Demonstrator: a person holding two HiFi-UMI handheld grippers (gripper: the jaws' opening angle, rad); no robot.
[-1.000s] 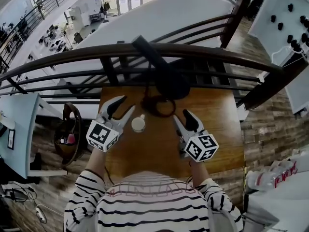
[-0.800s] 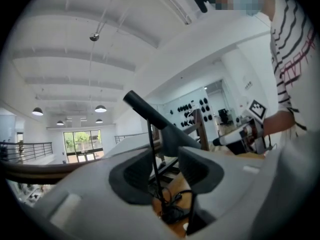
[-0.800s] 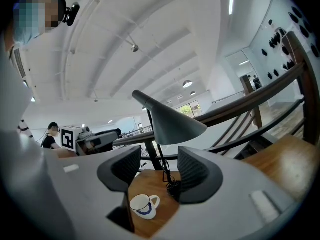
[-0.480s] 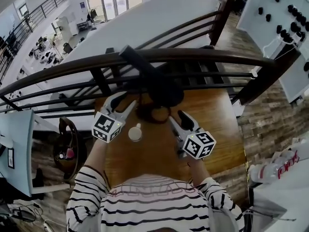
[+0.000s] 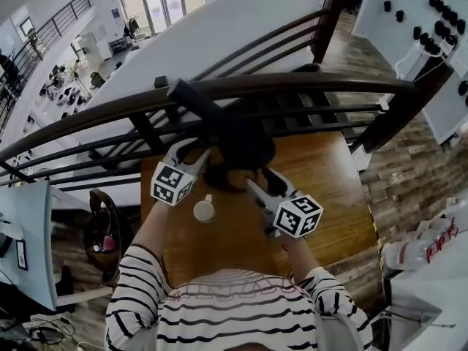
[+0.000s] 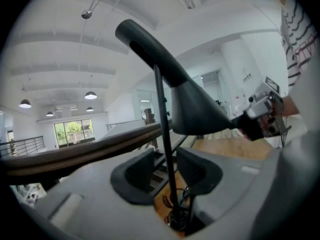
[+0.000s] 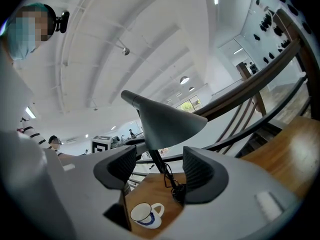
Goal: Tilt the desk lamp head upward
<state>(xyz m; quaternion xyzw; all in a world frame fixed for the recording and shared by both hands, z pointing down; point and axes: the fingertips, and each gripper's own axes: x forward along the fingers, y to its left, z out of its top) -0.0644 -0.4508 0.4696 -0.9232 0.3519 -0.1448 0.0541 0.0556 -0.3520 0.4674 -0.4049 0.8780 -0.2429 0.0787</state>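
The dark desk lamp stands at the far edge of the wooden table (image 5: 329,189), its cone head (image 5: 245,143) pointing down and its top arm (image 5: 191,97) slanting up to the left. My left gripper (image 5: 194,154) is at the lamp's left side. In the left gripper view the thin lamp stem (image 6: 163,134) runs between the closing jaws of the left gripper (image 6: 167,176), with a gap on each side. My right gripper (image 5: 259,183) is just right of and below the lamp head (image 7: 165,121); the right gripper (image 7: 160,166) has opening jaws with nothing between them.
A white mug (image 5: 203,210) with a blue band (image 7: 145,214) sits on the table between the grippers. A coiled black cable (image 5: 219,179) lies at the lamp's base. A dark railing (image 5: 307,86) runs right behind the table, with a drop beyond it.
Both grippers have moved forward to the lamp. The left one has come up around the stem, and the right one has closed in under the head with its jaws wider.
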